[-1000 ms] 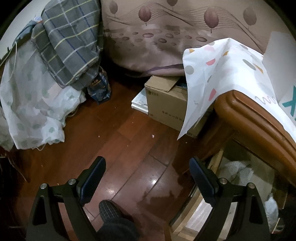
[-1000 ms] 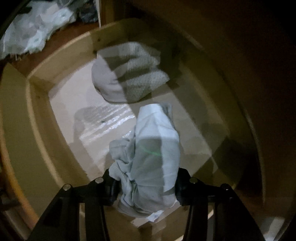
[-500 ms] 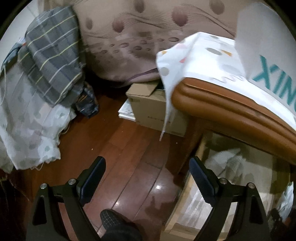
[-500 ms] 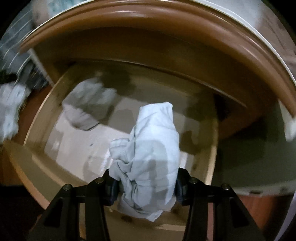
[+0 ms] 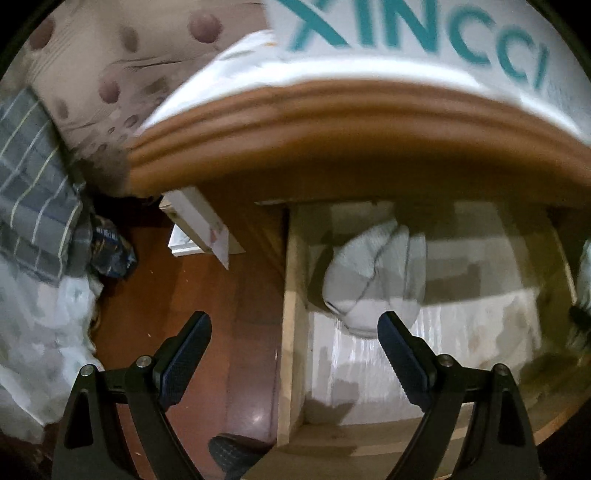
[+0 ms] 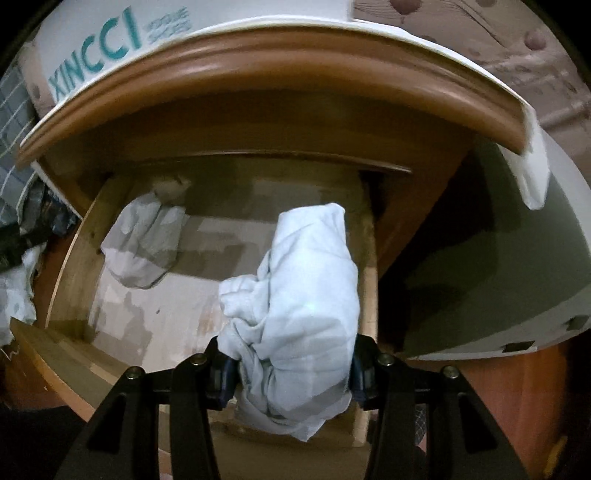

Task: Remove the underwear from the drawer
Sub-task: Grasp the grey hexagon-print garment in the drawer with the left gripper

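The wooden drawer [image 6: 62, 273] stands pulled out below a brown cabinet top. My right gripper [image 6: 291, 365] is shut on a pale blue bundle of underwear [image 6: 306, 295], lifted above the drawer's right side. A second light grey garment [image 6: 144, 247] lies at the drawer's back left; the left wrist view shows it as the grey garment [image 5: 373, 273] on the drawer floor. My left gripper [image 5: 295, 354] is open and holds nothing, straddling the drawer's left wall [image 5: 293, 295], its right finger just in front of that garment.
A white box with teal letters [image 5: 406, 33] sits on the cabinet top [image 5: 332, 122]. Left of the drawer is red-brown wooden floor [image 5: 184, 288] with a cardboard box [image 5: 199, 221], a plaid cloth [image 5: 33, 177] and white fabric [image 5: 40, 339]. A foot [image 5: 232, 450] shows at the bottom.
The right gripper rose out of the drawer with the underwear and rolled. The left gripper swung from over the floor to over the drawer's left wall.
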The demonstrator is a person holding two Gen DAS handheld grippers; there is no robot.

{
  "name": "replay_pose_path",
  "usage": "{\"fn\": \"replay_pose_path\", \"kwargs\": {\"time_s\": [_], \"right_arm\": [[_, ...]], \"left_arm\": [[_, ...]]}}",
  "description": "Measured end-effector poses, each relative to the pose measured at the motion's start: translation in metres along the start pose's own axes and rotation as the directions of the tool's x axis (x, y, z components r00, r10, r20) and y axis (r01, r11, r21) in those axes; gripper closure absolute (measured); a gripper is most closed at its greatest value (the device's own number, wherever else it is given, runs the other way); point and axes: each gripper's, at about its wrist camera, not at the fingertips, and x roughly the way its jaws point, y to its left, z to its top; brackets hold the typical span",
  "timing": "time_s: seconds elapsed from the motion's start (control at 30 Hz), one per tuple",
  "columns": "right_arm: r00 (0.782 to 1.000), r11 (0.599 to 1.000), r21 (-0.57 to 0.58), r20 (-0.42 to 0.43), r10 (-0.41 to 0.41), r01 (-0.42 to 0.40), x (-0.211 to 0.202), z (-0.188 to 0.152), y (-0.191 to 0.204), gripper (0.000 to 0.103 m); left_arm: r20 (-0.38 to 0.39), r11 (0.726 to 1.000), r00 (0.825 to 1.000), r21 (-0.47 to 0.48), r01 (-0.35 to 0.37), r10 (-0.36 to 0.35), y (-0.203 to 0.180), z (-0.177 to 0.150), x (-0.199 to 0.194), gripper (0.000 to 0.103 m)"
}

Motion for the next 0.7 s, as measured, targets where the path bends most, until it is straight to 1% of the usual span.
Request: {"fn": "replay_pose_path", "kwargs": {"time_s": [0.07, 0.13, 0.23, 0.3, 0.33, 0.37, 0.4, 0.47, 0.5, 0.53, 0.57, 0.6, 0.63, 0.67, 0.7], "right_arm": [[1.000, 0.999, 0.038, 0.001, 0.020, -0.020, -0.005, 0.002, -0.010, 0.056], [0.999, 0.997, 0.067, 0.013, 0.041, -0.042, -0.011, 0.005, -0.017, 0.056], [0.998, 0.993, 0.096, 0.037, 0.058, -0.061, -0.019, 0.010, -0.025, 0.056], [0.995, 0.988, 0.127, 0.047, 0.085, -0.091, -0.025, 0.012, -0.033, 0.055], [0.994, 0.985, 0.139, 0.054, 0.099, -0.106, -0.028, 0.014, -0.036, 0.055], [0.993, 0.984, 0.142, 0.057, 0.104, -0.111, -0.030, 0.015, -0.038, 0.055], [0.992, 0.983, 0.146, 0.063, 0.107, -0.115, -0.032, 0.016, -0.040, 0.055], [0.990, 0.980, 0.154, 0.076, 0.115, -0.126, -0.038, 0.017, -0.044, 0.055], [0.990, 0.979, 0.156, 0.078, 0.120, -0.131, -0.039, 0.018, -0.045, 0.055], [0.989, 0.977, 0.165, 0.080, 0.126, -0.137, -0.040, 0.019, -0.047, 0.055], [0.988, 0.974, 0.173, 0.079, 0.135, -0.147, -0.040, 0.020, -0.048, 0.055], [0.986, 0.970, 0.182, 0.077, 0.148, -0.159, -0.040, 0.020, -0.050, 0.055], [0.984, 0.965, 0.195, 0.075, 0.164, -0.176, -0.039, 0.021, -0.051, 0.055], [0.981, 0.960, 0.205, 0.074, 0.178, -0.190, -0.040, 0.021, -0.053, 0.055], [0.979, 0.957, 0.212, 0.073, 0.188, -0.200, -0.042, 0.021, -0.055, 0.055]], "left_arm": [[0.004, 0.998, 1.000, 0.048, -0.031, 0.031, -0.009, -0.002, 0.003, 0.013], [0.033, 0.991, 0.998, 0.115, -0.065, 0.061, -0.020, -0.005, 0.002, 0.013], [0.061, 0.968, 0.993, 0.224, -0.110, 0.099, -0.040, -0.010, 0.003, 0.013], [0.088, 0.931, 0.989, 0.334, -0.144, 0.121, -0.060, -0.013, 0.007, 0.013], [0.104, 0.917, 0.986, 0.366, -0.158, 0.129, -0.066, -0.014, 0.007, 0.013], [0.125, 0.893, 0.983, 0.413, -0.178, 0.138, -0.074, -0.015, 0.009, 0.013], [0.136, 0.858, 0.981, 0.478, -0.188, 0.140, -0.084, -0.018, 0.011, 0.013], [0.138, 0.826, 0.980, 0.529, -0.194, 0.142, -0.095, -0.018, 0.015, 0.016], [0.131, 0.816, 0.982, 0.547, -0.188, 0.138, -0.100, -0.016, 0.017, 0.017], [0.121, 0.814, 0.984, 0.553, -0.176, 0.131, -0.104, -0.014, 0.019, 0.022], [0.107, 0.817, 0.987, 0.555, -0.160, 0.120, -0.107, -0.011, 0.021, 0.029], [0.076, 0.825, 0.992, 0.551, -0.128, 0.103, -0.109, -0.006, 0.026, 0.033], [0.055, 0.831, 0.994, 0.545, -0.109, 0.094, -0.110, -0.004, 0.030, 0.041], [0.019, 0.841, 0.996, 0.535, -0.081, 0.085, -0.111, 0.000, 0.035, 0.050], [-0.030, 0.854, 0.997, 0.517, -0.048, 0.075, -0.111, 0.003, 0.043, 0.054]]}}
